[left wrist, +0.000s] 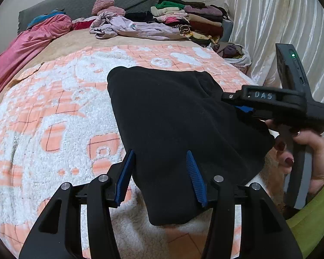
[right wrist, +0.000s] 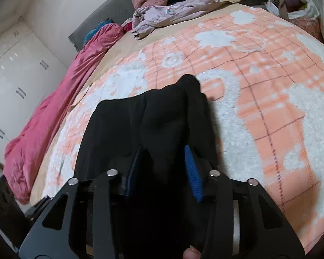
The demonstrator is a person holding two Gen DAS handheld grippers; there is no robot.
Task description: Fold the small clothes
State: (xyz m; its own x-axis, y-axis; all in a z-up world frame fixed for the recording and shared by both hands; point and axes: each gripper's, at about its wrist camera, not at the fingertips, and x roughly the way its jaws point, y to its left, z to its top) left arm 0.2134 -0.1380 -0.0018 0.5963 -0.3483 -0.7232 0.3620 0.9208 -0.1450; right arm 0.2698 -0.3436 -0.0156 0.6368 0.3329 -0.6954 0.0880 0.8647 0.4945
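A: Where is the black cloth (left wrist: 183,129)?

B: It lies on the bed, on the orange and white blanket (left wrist: 54,108). It is right in front of the left tool (left wrist: 161,173) and partly between its two blue pads (left wrist: 193,172).

A: Is the left tool holding it?

B: No. Its fingers are spread apart. One pad sits over the cloth, and the other pad is just beside the cloth's edge. They do not squeeze it.

A: And the right tool (right wrist: 162,166)?

B: That one pinches the black cloth (right wrist: 162,118). A thick bunch of cloth fills the gap between its pads and sticks up past the tips. In the left tool's view you can see the right tool (left wrist: 231,102) come in from the right side and grip the far right corner of the cloth.

A: Who holds that tool?

B: A hand (left wrist: 302,151) with dark red nails, in a yellow-green sleeve (left wrist: 313,215).

A: What is past the tools?

B: Far ahead there is a purple crumpled cloth (left wrist: 127,26) and a tall pile of folded clothes (left wrist: 194,19). A pink cover (left wrist: 32,41) runs along the left edge of the bed. A gray headboard (left wrist: 86,2) is behind all that. A shiny white curtain (left wrist: 280,21) hangs on the right.

A: Anything else?

B: White closet doors (right wrist: 10,75) show to the left of the right tool.
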